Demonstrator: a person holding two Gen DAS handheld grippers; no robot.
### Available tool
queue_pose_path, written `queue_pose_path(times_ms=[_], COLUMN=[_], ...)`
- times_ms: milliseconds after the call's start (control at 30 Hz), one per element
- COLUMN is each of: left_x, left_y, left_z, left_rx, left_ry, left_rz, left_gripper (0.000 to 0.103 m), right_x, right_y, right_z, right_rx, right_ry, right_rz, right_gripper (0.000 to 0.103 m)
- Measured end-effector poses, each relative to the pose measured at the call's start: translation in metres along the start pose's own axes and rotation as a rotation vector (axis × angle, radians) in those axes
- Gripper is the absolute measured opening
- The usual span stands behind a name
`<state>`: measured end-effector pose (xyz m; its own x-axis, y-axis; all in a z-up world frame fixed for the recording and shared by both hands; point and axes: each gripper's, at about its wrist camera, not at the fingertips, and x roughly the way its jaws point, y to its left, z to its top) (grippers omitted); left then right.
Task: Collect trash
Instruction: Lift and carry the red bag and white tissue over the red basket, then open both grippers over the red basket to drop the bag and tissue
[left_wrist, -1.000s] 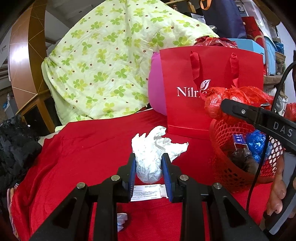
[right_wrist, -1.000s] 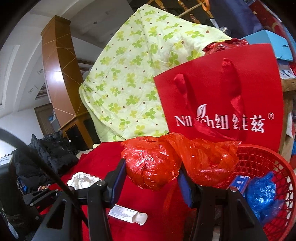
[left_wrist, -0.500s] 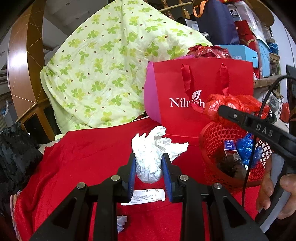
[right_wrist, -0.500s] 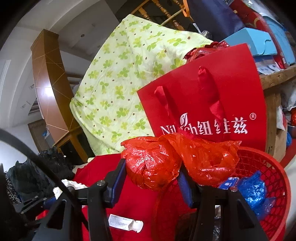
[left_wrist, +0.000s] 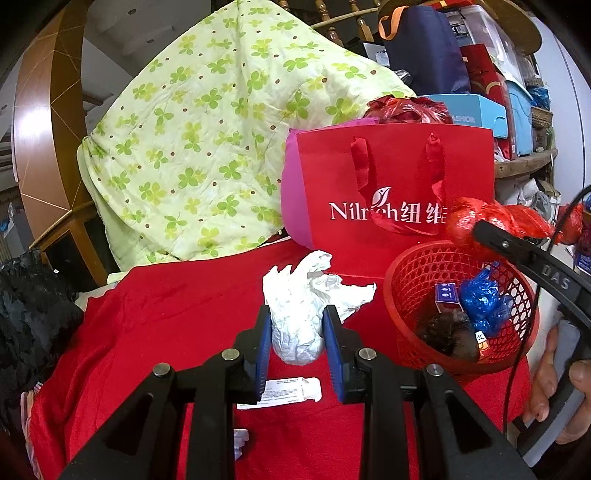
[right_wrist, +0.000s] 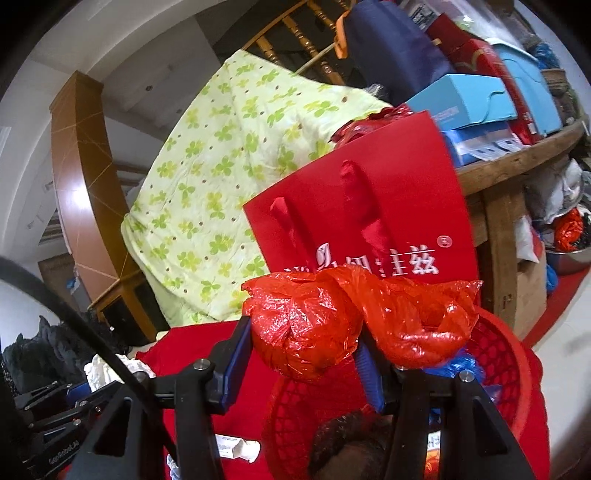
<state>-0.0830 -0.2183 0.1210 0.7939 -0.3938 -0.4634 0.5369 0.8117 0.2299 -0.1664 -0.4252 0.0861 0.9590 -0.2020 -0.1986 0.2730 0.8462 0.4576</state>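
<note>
Left gripper (left_wrist: 297, 338) clamped on crumpled white paper (left_wrist: 299, 314). Right gripper (right_wrist: 303, 360) clamped on red plastic bag (right_wrist: 306, 332), directly above red mesh basket (left_wrist: 410, 280). Basket holds blue plastic wad (left_wrist: 484, 299), small purple box (left_wrist: 447, 295), dark clump (left_wrist: 447, 336).

We have 2 wrist views, each looking forward along its own fingers from close above the red cloth (left_wrist: 166, 314). Ours on the left tilts down more; the right faces nearly level. Both share the red basket (left_wrist: 413, 280) and red bag (right_wrist: 406, 177).
</note>
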Motion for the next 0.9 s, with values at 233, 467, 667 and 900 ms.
queue_pose_path(times_ms=[233,467,667,900], left_x=[-0.002,0.001,0.006,0.014], left_y=[-0.014,-0.033,-0.048,-0.065], left_z=[0.003,0.009,0.012,0.016], left_rx=[0.025,0.054,0.074,0.099], left_ry=[-0.004,-0.008,-0.009,-0.027], left_rz=[-0.011,-0.025,-0.043,-0.075], left_gripper=[0.029,0.029,0.029,0.030], right_x=[-0.024,-0.025,-0.026,-0.028], right_y=[-0.012,-0.030,-0.039,-0.047], right_z=[0.001,0.005,0.004,0.005], right_rx=[0.020,0.051,0.053,0.067], right_ry=[-0.037,-0.034,-0.030,-0.030], right_rz=[-0.016,-0.035,-0.056,-0.068], right_gripper=[0.056,0.056,0.056,0.057])
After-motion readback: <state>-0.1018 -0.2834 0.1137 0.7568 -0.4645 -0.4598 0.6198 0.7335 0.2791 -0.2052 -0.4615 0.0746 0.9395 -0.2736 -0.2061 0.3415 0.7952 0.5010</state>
